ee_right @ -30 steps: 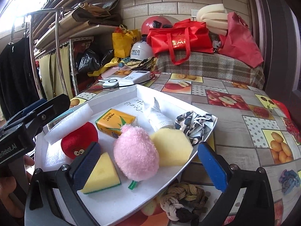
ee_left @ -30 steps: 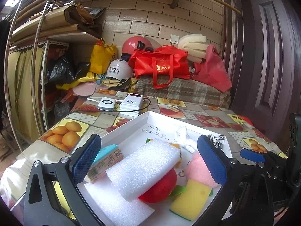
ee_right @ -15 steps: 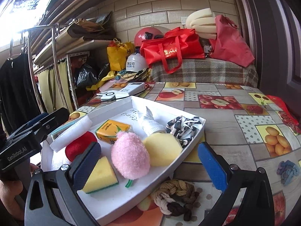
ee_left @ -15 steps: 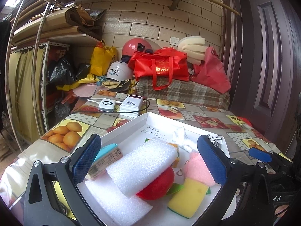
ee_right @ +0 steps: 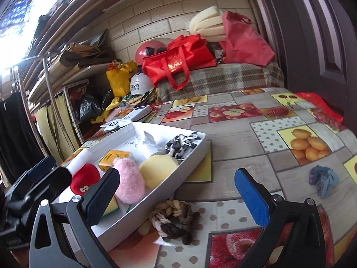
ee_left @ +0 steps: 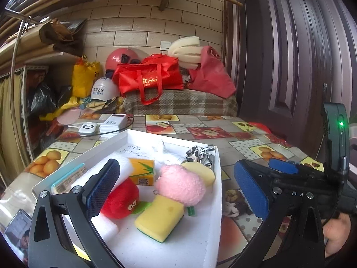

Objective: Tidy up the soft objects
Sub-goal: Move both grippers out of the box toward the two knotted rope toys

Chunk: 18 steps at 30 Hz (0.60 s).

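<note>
A white tray [ee_left: 214, 223] [ee_right: 191, 154] holds a pink plush [ee_left: 180, 184] [ee_right: 129, 183], a red plush toy [ee_left: 121, 197] [ee_right: 84, 178], a yellow sponge [ee_left: 159, 220], a round yellow pad [ee_right: 158, 174], a striped cloth [ee_right: 181, 145], a juice carton [ee_left: 142, 170] and white foam. A knotted brown rope [ee_right: 174, 220] lies on the table right of the tray. A blue cloth bundle [ee_right: 323, 179] lies farther right. My left gripper [ee_left: 176, 194] is open above the tray. My right gripper [ee_right: 176, 196] is open above the rope.
The table has a fruit-print cover [ee_right: 256, 134]. A power bank [ee_left: 115, 122] and a white device [ee_left: 88, 128] lie behind the tray. Red bags [ee_left: 149, 78], helmets and shelves stand at the back. A dark door [ee_left: 290, 55] is at the right.
Both grippers have swung to the right. The right gripper now looks at the rope and blue cloth beside the tray. Nothing was picked up.
</note>
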Motion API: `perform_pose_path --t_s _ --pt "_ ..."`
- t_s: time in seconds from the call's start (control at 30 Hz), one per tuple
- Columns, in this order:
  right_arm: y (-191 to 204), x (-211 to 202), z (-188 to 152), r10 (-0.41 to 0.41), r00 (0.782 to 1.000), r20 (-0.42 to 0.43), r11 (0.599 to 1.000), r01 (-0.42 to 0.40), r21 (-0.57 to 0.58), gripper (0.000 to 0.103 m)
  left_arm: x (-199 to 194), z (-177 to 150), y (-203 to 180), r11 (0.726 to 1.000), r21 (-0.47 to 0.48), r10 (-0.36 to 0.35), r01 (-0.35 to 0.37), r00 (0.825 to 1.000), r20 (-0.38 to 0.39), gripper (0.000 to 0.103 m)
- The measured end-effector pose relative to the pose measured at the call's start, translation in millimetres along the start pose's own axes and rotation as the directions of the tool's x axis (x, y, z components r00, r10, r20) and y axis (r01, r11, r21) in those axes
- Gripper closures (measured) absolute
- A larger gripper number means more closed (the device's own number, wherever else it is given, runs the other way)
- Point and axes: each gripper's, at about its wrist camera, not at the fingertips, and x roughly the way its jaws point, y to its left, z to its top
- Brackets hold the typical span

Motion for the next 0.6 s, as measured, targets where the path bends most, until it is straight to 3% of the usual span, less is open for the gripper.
perform_pose_path --t_s 0.17,0.27,0.43,0.5,0.6 --pt "-19 0 -1 -0.022 0.999 -0.043 0.998 0.024 0.059 0.000 1 -1 32 0.990 -0.143 0.019 -0.020 1.000 -0.011 0.000" --pt "-28 0 -3 -0.036 0.993 -0.109 0.999 0.039 0.018 0.000 3 -3 48 0.974 -0.223 0.035 -0.040 0.999 -0.027 0.000" --pt "-20 9 -13 0.019 0.969 -0.247 0.994 -0.044 -0.098 0.000 2 -4 45 0.976 -0.214 0.032 -0.037 0.999 -0.027 0.000" --pt "-9 20 -18 0.028 0.948 -0.316 0.986 -0.078 -0.149 0.001 2 -3 41 0.979 -0.199 0.030 -0.035 0.999 -0.026 0.000" --pt "7 48 -30 -0.007 0.895 -0.446 0.970 -0.103 -0.222 0.006 1 -3 39 0.981 -0.192 0.029 -0.033 0.999 -0.025 0.000"
